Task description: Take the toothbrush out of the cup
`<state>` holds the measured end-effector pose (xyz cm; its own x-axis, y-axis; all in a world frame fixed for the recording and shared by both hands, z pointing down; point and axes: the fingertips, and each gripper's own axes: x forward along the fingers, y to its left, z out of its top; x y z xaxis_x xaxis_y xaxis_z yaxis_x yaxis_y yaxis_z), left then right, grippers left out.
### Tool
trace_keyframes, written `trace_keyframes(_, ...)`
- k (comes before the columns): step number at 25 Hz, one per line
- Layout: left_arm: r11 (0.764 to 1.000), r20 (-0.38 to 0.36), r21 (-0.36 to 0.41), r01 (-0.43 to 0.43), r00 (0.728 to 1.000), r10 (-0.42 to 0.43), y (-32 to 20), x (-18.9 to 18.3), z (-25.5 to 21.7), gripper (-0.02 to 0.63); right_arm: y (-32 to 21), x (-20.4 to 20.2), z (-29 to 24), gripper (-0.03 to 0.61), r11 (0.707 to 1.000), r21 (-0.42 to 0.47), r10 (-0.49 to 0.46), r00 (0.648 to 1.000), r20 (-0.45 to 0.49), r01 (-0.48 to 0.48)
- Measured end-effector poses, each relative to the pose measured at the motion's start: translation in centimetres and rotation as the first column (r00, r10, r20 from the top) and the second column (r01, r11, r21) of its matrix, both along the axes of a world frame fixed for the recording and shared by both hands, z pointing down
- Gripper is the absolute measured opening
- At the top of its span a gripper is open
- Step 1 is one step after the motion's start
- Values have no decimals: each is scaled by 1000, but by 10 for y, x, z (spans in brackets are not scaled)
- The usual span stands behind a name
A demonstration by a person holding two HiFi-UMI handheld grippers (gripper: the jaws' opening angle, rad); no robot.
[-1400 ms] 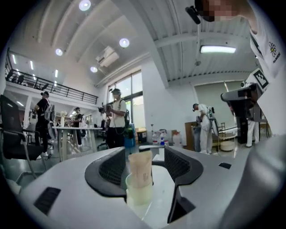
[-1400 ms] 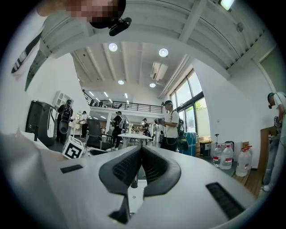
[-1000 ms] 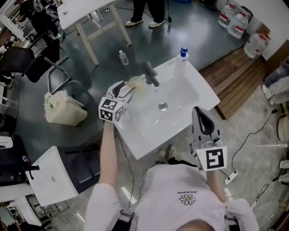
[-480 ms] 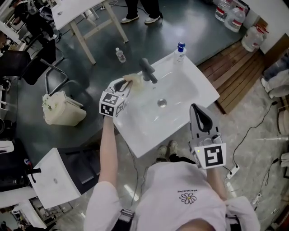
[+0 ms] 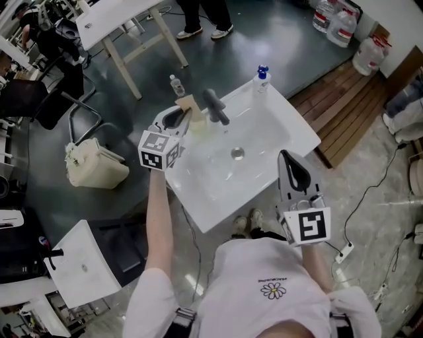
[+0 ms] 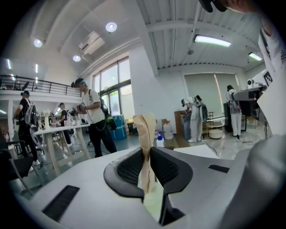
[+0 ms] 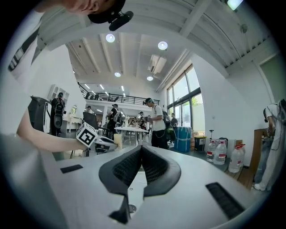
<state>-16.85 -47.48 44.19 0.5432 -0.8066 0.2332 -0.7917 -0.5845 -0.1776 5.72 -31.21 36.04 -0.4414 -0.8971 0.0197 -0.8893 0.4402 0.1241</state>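
My left gripper (image 5: 187,117) is over the back left corner of the white sink (image 5: 277,142), beside the dark faucet (image 5: 217,105). Its jaws are closing and the pads press on a flat tan toothbrush (image 5: 189,104), which stands upright between them in the left gripper view (image 6: 145,134) and sticks out above the left gripper (image 6: 146,152). A pale yellowish cup (image 5: 202,127) shows just under the jaws. My right gripper (image 5: 289,160) hovers at the sink's near right edge, shut with nothing between its jaws (image 7: 140,150).
A bottle with a blue cap (image 5: 262,78) stands on the sink's far corner. On the dark floor lie a small water bottle (image 5: 175,84) and a beige bag (image 5: 96,162). A white table (image 5: 125,16) and water jugs (image 5: 344,26) stand farther off.
My left gripper's jaws have closed on the tan toothbrush and lifted it up from the cup. The right gripper has stayed where it was.
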Motion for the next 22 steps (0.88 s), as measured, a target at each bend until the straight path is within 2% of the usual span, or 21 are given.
trace_keyframes(4, 994, 4, 108, 11, 1000, -12, 8, 8, -60, 60, 2, -2, -5, 12, 1000, 22, -15, 1000, 13, 15)
trace_keyframes(9, 965, -65, 258, 48, 997, -33, 40, 26, -139, 58, 3, 0, -12, 12, 999, 40, -16, 1000, 22, 16)
trace_keyframes(12, 922, -104, 361, 137, 989, -106, 73, 36, -172, 58, 3, 3, -18, 12, 998, 60, -10, 1000, 26, 8)
trace_keyframes(15, 854, -211, 456, 249, 963, -168, 105, 55, -195, 57, 0, 9, -25, 12, 997, 79, 15, 1000, 18, -16)
trace_keyframes(16, 839, -246, 462, 286, 951, -189, 115, 62, -194, 57, -1, 11, -27, 12, 996, 86, 20, 1000, 13, -21)
trace_keyframes(18, 836, -304, 423, 350, 924, -233, 134, 76, -180, 57, -1, 18, -29, 12, 994, 104, 24, 1000, 3, -24)
trace_keyframes(20, 854, -349, 354, 383, 901, -259, 148, 88, -159, 57, -1, 27, -29, 12, 992, 119, 32, 999, -7, -31)
trace_keyframes(22, 869, -370, 305, 390, 889, -270, 156, 96, -139, 57, -2, 36, -29, 12, 991, 126, 45, 999, 2, -45)
